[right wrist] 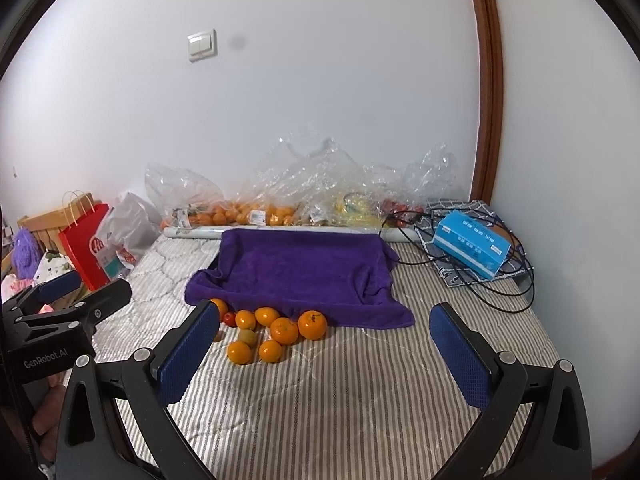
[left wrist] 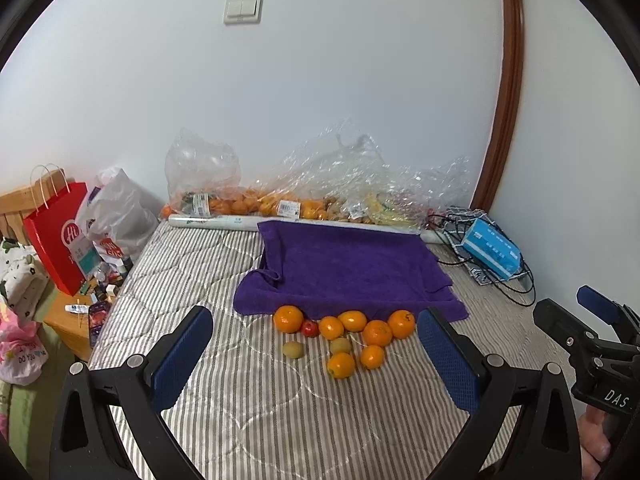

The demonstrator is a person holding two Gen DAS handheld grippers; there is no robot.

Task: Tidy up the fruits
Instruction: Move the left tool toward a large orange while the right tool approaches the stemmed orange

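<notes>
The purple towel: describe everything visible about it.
The purple towel is a deep violet, fuzzy terry-looking cloth, spread over the striped bed cover with raised edges as if draped over something shallow, which stays hidden. Its back edge meets a white roll below the bagged fruit. Its front edge sags in folds onto the cover, where loose oranges and a small red fruit lie against it. Neither gripper touches it.

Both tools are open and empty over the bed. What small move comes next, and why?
Probably ease the left tool forward and down toward the nearest orange. It sits at the front of the fruit cluster, clear of the purple towel, and lies between the open jaws already.
</notes>
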